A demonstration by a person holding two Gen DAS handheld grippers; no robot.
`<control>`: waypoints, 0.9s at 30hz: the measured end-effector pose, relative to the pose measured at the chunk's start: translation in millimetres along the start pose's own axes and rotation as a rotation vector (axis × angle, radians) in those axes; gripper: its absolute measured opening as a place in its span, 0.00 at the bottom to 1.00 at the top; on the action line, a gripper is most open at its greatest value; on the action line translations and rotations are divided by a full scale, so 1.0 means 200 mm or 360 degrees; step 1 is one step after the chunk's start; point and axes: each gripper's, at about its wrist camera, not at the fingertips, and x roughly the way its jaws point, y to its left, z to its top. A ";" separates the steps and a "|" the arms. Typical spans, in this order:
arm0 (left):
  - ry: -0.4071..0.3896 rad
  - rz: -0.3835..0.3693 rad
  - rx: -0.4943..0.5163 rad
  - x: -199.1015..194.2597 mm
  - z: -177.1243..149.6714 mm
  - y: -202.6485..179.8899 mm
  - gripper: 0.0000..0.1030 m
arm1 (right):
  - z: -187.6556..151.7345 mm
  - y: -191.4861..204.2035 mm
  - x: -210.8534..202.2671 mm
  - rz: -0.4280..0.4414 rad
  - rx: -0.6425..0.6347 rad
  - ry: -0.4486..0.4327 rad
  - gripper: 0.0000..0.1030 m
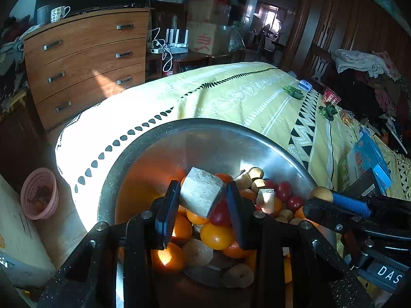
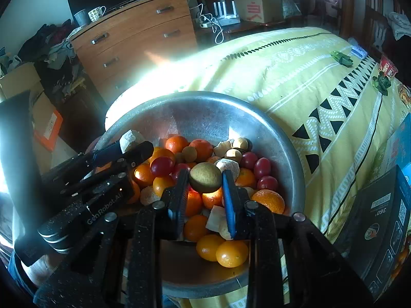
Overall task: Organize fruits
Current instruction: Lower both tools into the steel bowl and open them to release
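A metal bowl (image 1: 179,128) (image 2: 282,138) on the yellow cloth holds oranges, red cherry tomatoes, small tan round fruits and pale cut chunks. Over the bowl's middle, my left gripper (image 1: 203,187) is shut on a pale whitish chunk (image 1: 201,195). In the right wrist view that left gripper (image 2: 138,146) enters from the left with the pale chunk (image 2: 132,137) at its tip. My right gripper (image 2: 205,177) is shut on a round brown-green fruit (image 2: 205,178) just above the pile. In the left wrist view the right gripper (image 1: 318,200) is at the bowl's right rim, the round fruit (image 1: 322,193) between its fingers.
The yellow patterned cloth (image 1: 244,95) stretches away behind the bowl. Blue boxes (image 1: 370,159) and a black box (image 2: 385,218) lie at the right edge. Two green clips (image 1: 292,91) lie farther back. A pink basket (image 1: 38,195) sits on the floor at left, before a wooden dresser (image 1: 84,61).
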 end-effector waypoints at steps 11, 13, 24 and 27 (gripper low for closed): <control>0.0030 0.0006 -0.0025 0.03 -0.01 0.02 0.36 | 0.00 0.01 0.04 0.0002 -0.0006 0.0029 0.26; 0.0026 0.0000 -0.0033 0.03 -0.01 0.03 0.40 | 0.00 0.01 0.05 0.0006 -0.0003 0.0036 0.26; -0.0006 0.0023 -0.0081 0.01 0.01 0.05 0.79 | 0.01 -0.02 0.05 0.0000 0.0052 0.0019 0.52; -0.0006 0.0033 -0.0095 0.01 0.01 0.05 0.81 | 0.01 -0.04 0.04 0.0005 0.0078 0.0005 0.64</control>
